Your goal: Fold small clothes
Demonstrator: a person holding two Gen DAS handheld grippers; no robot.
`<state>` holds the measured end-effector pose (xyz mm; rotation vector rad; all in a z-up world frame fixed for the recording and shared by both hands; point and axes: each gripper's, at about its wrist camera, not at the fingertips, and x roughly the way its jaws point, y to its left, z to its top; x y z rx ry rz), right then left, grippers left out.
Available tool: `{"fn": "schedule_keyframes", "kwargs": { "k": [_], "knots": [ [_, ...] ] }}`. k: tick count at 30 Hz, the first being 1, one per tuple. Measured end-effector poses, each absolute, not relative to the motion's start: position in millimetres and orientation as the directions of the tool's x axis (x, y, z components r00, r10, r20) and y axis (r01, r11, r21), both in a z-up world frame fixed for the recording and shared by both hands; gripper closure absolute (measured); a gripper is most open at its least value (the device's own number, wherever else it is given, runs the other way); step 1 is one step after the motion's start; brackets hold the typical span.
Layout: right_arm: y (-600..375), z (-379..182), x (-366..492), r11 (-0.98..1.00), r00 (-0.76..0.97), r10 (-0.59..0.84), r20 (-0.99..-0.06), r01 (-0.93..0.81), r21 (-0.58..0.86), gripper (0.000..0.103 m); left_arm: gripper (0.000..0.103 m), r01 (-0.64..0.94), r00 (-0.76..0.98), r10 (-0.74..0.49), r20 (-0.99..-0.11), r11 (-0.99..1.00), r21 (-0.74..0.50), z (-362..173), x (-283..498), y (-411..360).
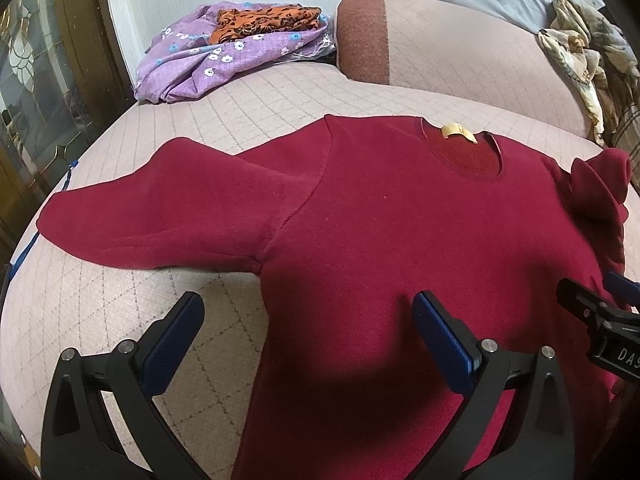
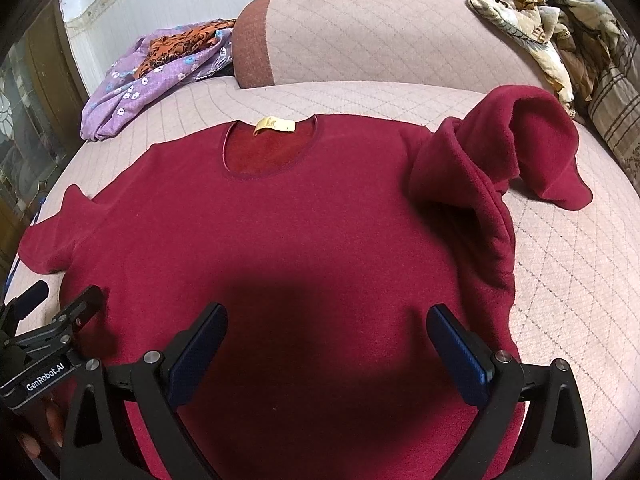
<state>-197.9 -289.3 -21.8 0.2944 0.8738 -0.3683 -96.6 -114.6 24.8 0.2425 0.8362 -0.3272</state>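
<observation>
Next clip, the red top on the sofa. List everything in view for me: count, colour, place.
sweater: one, dark red, spread flat on the sofa seat, neck away from the cameras; one sleeve out flat, the other bunched up
neck label: one, yellow, inside the sweater's collar
sofa: one, pale pink quilted cover, with a rust-brown patch on the backrest
floral cloth: one, purple with small flowers, heaped at the seat's far corner
patterned cloth: one, orange and black, on top of the purple heap
crumpled fabric: one pile, beige and grey print, on the backrest's far side
left hand-held gripper: black with blue pads, open, over the sweater's lower edge
right hand-held gripper: same, open, over the sweater's body
</observation>
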Motion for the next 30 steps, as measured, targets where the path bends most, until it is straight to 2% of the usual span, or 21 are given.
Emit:
{"fn": "schedule_keyframes", "kwargs": {
  "k": [24, 30],
  "knots": [
    [-287.4, -24.9, -195.7, 0.899, 0.576, -0.186, -0.796, 0.427, 0.1, 0.003, 0.0, 0.378, 0.627, -0.182, -0.757, 0.921, 0.091, 24.5, -96.8, -117.6],
    [-287.5, -26.2, -195.1, 0.899, 0.574, -0.182, -0.798, 0.425, 0.101, 0.002, 0.0, 0.346, 0.627, -0.2, -0.753, 0.937, 0.04, 29.8, -90.7, -106.3]
  ]
}}
